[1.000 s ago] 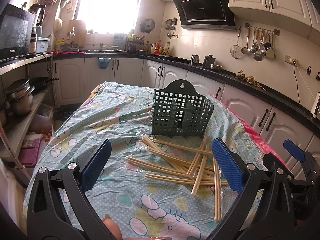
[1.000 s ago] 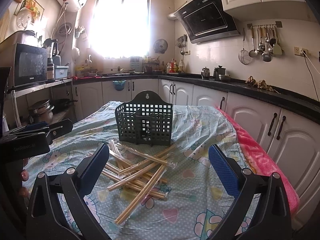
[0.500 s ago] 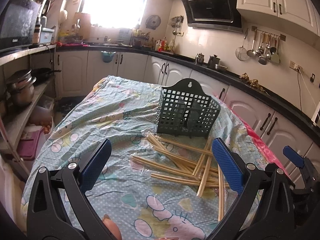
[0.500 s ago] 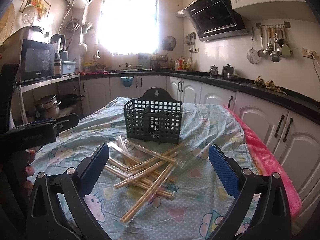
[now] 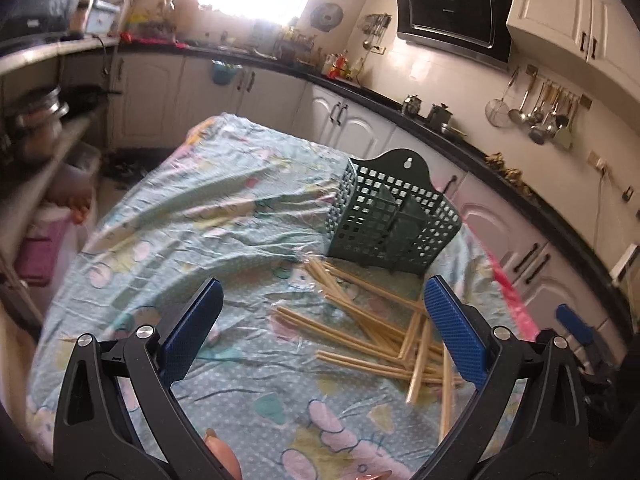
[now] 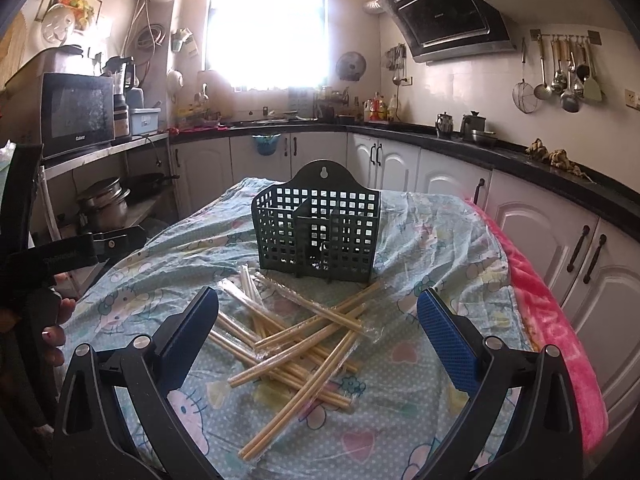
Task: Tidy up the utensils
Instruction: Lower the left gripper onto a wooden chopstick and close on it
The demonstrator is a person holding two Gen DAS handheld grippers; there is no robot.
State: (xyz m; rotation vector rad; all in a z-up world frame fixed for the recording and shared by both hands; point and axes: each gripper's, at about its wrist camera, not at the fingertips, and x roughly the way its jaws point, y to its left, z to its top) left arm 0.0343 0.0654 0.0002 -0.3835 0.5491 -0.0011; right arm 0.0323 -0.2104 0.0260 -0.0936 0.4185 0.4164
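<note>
While both your grippers hang wide open and empty above the table, nothing is sorted yet. Ahead of your right gripper stands the green basket; the wrapped chopsticks lie crisscrossed between its fingers and the basket. From your left gripper they sit ahead and right. Grab into that tangle and the slippery wrap may drag neighbours along or let a pair slide free.

A cloth-covered table carries a basket and scattered chopsticks
</note>
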